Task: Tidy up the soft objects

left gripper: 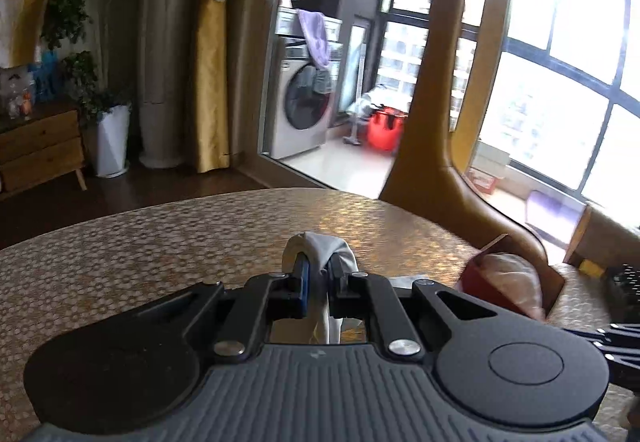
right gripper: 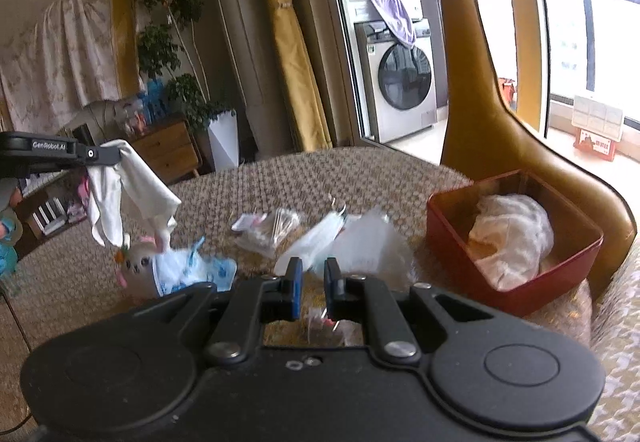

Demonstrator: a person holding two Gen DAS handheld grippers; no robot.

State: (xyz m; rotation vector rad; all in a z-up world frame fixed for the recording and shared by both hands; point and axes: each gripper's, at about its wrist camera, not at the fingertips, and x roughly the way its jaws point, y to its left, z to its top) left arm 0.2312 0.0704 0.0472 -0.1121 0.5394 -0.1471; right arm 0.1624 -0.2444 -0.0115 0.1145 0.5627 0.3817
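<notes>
where the white cloth (right gripper: 128, 193) hangs, it is pinched in the left claw (left gripper: 319, 274), whose blue-padded fingers (left gripper: 303, 278) are pressed together on a bunched fold of it; in the right wrist view the cloth dangles clear above the desk (right gripper: 360, 177), off to the left. just below it on the desk lies a small plush toy with a pale face (right gripper: 138, 266) beside a blue and white patterned fabric piece (right gripper: 196, 272). nearer the middle lie clear plastic packets (right gripper: 268, 228) and a crumpled white plastic bag (right gripper: 344, 242). the right claw (right gripper: 312, 288) sits low over this clutter with its fingers drawn close together; a narrow gap shows between the pads and nothing can be seen gripped in it.

to the right stands a red box (right gripper: 452, 222), open on top, with a white bundle of soft material (right gripper: 512, 234) lying inside. the desk is round-edged and covered in a woven, golden-brown checked cloth. behind the box rises a tan leather chair back (right gripper: 500, 145) with a tall curved neck.

beyond, the room has a dark wood floor, a wooden drawer cabinet (left gripper: 40, 149), a leafy plant in a white pot (left gripper: 110, 141), and gold curtains (left gripper: 210, 81). a washing machine (left gripper: 298, 109) with a purple cloth (left gripper: 316, 37) draped over it stands past a glass door, and large bright windows (left gripper: 560, 61) fill the right side.
</notes>
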